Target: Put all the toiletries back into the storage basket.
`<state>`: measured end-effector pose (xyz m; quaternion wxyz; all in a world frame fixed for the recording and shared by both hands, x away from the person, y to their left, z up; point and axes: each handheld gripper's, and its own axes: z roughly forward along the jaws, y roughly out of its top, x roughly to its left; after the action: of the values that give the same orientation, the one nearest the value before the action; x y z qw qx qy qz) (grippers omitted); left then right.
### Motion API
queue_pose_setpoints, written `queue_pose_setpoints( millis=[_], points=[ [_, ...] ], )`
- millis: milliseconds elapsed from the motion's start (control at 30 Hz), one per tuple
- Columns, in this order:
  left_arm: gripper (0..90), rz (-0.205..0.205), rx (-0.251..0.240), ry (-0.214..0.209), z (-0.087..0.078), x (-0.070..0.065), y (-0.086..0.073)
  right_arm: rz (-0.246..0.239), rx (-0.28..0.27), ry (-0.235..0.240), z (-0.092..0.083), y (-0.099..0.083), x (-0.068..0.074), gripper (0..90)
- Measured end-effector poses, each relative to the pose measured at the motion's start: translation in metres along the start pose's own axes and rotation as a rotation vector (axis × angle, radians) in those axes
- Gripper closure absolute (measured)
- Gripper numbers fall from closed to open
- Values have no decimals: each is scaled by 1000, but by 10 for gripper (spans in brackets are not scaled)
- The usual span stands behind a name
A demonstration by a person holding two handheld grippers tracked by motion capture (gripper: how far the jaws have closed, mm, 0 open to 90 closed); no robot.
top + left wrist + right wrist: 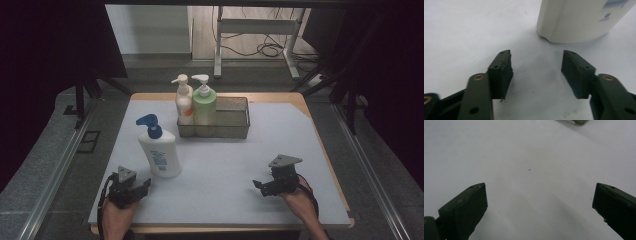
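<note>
The white bottle with the blue pump (159,150) stands upright at about one o'clock of the left gripper (131,189), whose jaws stand half apart, empty; a low, off-centre grip could topple it; the right gripper (272,186) gapes wide, empty; the mesh basket (235,117), holding two bottles (196,102), sits at twelve o'clock, nothing between.

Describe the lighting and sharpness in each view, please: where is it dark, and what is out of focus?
High view: dim overall, black at both sides, the white table lit evenly. Left gripper view: the white pump bottle is soft, its label unreadable, and casts a faint shadow. Right gripper view: the near jaws are blurred, with soft shadows on the table.
</note>
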<state>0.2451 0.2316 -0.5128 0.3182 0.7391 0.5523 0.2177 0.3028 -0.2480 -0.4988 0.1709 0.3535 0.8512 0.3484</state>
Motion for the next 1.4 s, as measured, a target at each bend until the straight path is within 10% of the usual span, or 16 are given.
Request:
queue_pose_setpoints(
  millis=[567,1400],
  points=[
    [887,-38,-61,0,-1,0,17,53,30,7,11,-23,-2,0],
    [891,-32,-27,-11,30,-6,41,56,29,8,11,-23,-3,0]
  ],
)
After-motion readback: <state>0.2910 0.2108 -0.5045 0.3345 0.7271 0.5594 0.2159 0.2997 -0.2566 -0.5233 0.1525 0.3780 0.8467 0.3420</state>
